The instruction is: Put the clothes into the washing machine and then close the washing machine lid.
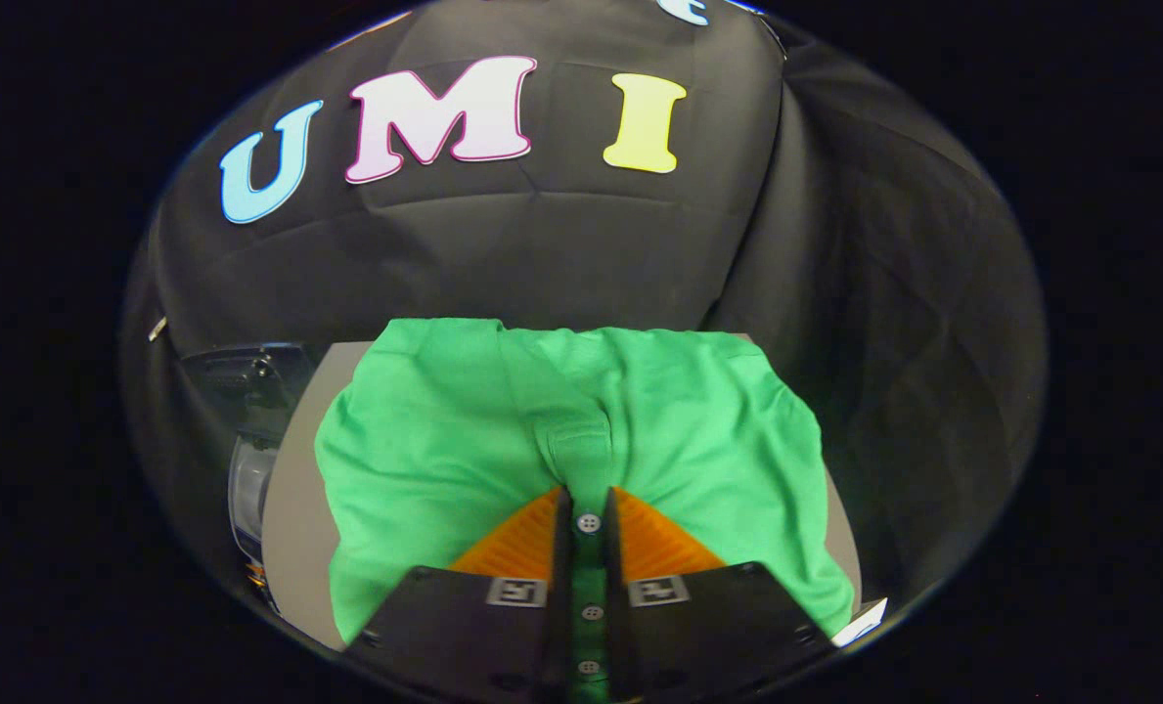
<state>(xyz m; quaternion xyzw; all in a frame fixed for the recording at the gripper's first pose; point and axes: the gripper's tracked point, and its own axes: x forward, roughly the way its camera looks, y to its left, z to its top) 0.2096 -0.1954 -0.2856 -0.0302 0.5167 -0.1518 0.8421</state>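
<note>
1. A pale grey tabletop (292, 528) carries the things; its bare surface shows beside the cloth.
2. A green button-up shirt (424, 460) lies spread flat on it, covering most of the top.
3. A white slip (860, 623) sits at one near corner.

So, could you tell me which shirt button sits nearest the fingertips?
The top button, between the gripper fingers closed on the green shirt placket; two others lie farther back.

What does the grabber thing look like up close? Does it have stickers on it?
The gripper has two flat, wedge-shaped fingers with ridged faces that narrow toward the tips. They sit on blocky black bases, and each base carries a small square black-and-white marker, like a sticker.
</note>
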